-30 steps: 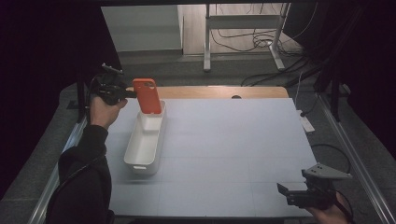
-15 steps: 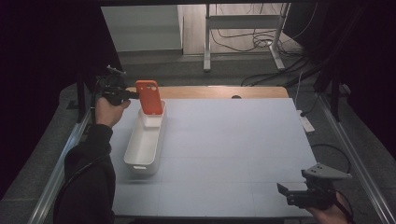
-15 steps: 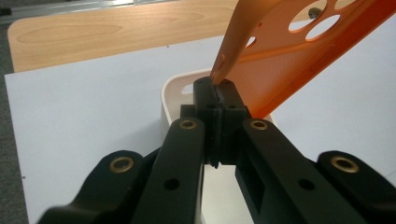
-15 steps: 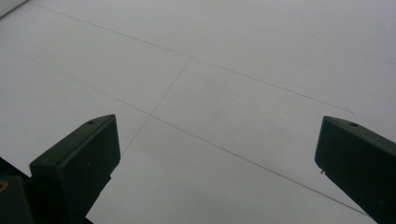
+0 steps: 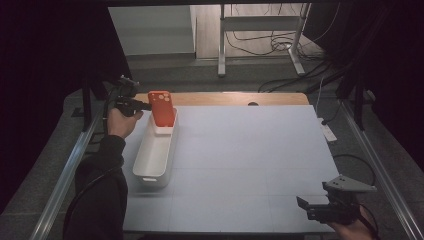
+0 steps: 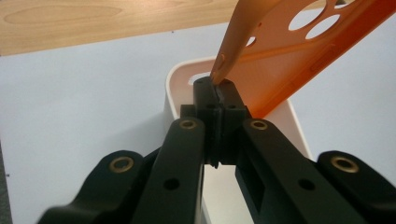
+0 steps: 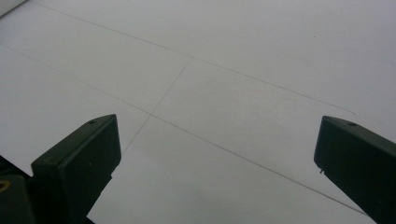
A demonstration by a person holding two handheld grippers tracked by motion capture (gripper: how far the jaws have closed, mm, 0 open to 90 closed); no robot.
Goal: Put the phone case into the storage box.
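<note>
An orange phone case (image 5: 162, 107) with round camera holes hangs upright over the far end of a long white bin (image 5: 153, 154). My left gripper (image 5: 146, 106) is shut on the case's edge. In the left gripper view the jaws pinch the orange phone case (image 6: 299, 56) at its rim, just above the curved end wall of the white bin (image 6: 180, 79). My right gripper (image 5: 305, 206) stays low at the table's near right corner. In the right gripper view my right gripper (image 7: 215, 163) stands open, with nothing but the white tabletop between its jaws.
The white table surface (image 5: 250, 150) spreads wide between the bin and the right gripper. A wooden strip (image 5: 230, 98) runs along the far edge. Metal rails (image 5: 70, 175) border the table's sides, and cables lie on the floor beyond.
The left gripper has lowered the orange case a little toward the far end of the bin. The right gripper has stayed where it was.
</note>
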